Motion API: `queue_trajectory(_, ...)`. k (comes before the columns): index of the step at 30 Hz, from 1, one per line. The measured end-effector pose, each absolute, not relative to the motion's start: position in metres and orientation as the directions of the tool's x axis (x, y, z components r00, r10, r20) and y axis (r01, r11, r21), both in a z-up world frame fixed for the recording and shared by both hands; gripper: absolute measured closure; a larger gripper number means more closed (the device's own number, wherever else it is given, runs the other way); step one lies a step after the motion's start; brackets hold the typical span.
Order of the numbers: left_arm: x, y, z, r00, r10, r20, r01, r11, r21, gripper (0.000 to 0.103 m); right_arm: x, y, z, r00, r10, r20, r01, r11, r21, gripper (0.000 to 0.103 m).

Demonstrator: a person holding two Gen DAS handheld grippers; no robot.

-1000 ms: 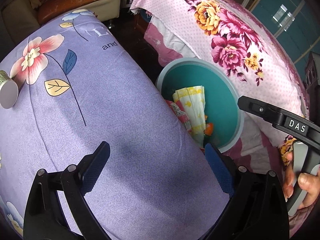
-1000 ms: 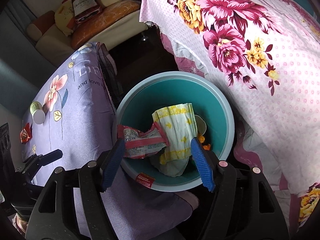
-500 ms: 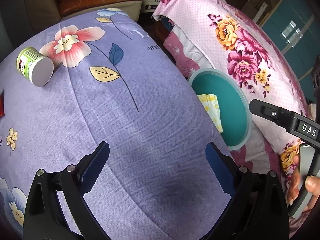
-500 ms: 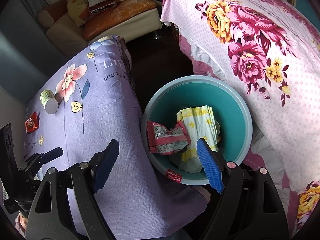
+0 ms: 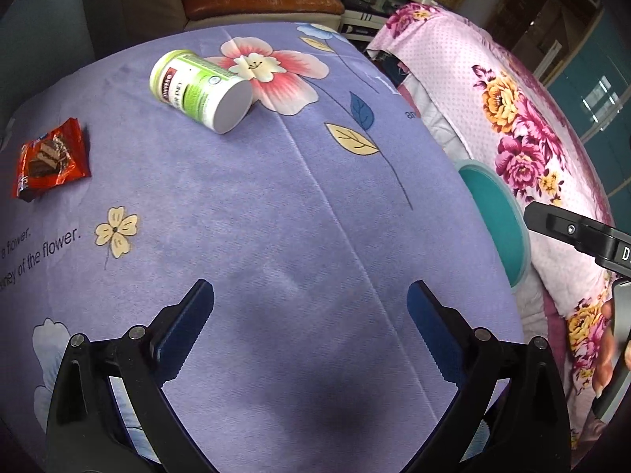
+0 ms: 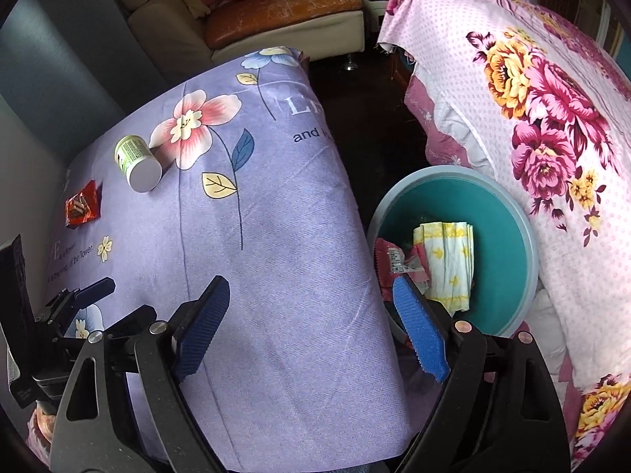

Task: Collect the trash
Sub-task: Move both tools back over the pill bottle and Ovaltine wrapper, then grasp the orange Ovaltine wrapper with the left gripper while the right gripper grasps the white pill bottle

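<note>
Teal inside and pale grey at the rim, the trash bin [image 6: 508,213] stands on the floor in the gap between a lilac flowered cloth [image 6: 276,236] covering a table and a pink cloth with magenta roses [image 6: 552,126]. Inside it lie a folded yellow-and-white paper packet [image 6: 449,260] and, just beside that, a crumpled red wrapper [image 6: 398,260]. On the lilac cloth two pieces of litter are left: a green-and-white canister [image 5: 201,90] lying on its side next to a printed pink flower, and a red snack wrapper [image 5: 49,159] lying flat, well apart from it towards the cloth's far left edge. The left gripper [image 5: 311,323] hangs over bare cloth with its blue pads spread wide and nothing between them. The right gripper [image 6: 311,323] hovers over the cloth's edge next to the bin, its jaws opening and empty. A hand [image 5: 609,351] shows on the right gripper's handle in the left wrist view. A tan sofa [image 6: 276,12] stands beyond.
</note>
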State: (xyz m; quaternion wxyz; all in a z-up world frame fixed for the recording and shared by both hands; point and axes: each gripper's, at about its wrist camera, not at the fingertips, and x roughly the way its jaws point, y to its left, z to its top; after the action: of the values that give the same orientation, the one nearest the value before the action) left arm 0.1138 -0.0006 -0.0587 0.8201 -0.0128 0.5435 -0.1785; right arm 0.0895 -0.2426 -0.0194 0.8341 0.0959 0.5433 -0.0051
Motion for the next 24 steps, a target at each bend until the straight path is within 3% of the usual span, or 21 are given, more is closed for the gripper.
queue_trajectory(15, 0.153, 0.183, -0.058, 0.423, -0.159, -0.892, 0.001, 0.984, -0.175, 0.004, 0.178, -0.106, -0.03, 0.298, 0.145, -0.943, -0.174, 0.98, 0.096, 0.022)
queue_trajectory(24, 0.182, 0.229, -0.063, 0.423, -0.16, -0.892, -0.051, 0.979, -0.2, 0.004, 0.262, -0.038, -0.042, 0.244, 0.175, -0.954, -0.315, 0.944, 0.093, 0.021)
